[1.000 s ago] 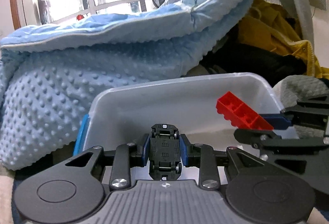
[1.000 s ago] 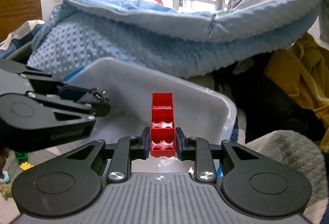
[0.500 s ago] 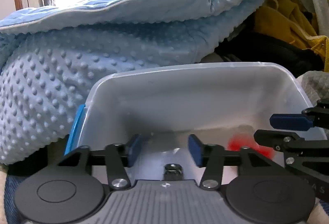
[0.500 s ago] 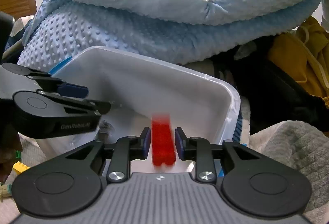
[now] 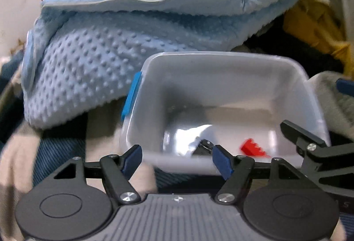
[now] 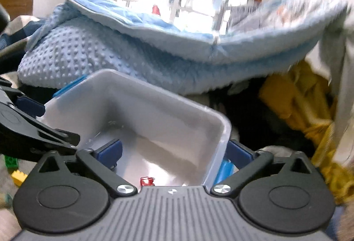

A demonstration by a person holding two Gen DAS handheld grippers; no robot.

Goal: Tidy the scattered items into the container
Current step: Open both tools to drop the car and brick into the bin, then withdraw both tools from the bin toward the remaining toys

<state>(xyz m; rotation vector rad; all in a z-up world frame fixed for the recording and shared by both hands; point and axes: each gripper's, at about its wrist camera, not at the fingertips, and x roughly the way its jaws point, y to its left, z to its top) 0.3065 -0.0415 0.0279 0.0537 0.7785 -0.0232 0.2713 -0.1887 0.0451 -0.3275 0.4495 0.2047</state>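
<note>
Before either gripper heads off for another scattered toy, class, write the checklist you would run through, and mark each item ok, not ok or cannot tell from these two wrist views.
1. Left gripper empty, jaws spread: ok.
2. Right gripper empty, jaws spread: ok.
3. Red brick lying inside the container: ok.
4. Black toy car inside the container: ok, though only partly visible behind a left fingertip.
5. Right gripper clear of the container: not ok; its fingers straddle the near corner of the wall.
6. More items to collect: ok; a green brick and a yellow brick lie outside at the left of the right wrist view.
7. Container sitting level: cannot tell.
</note>
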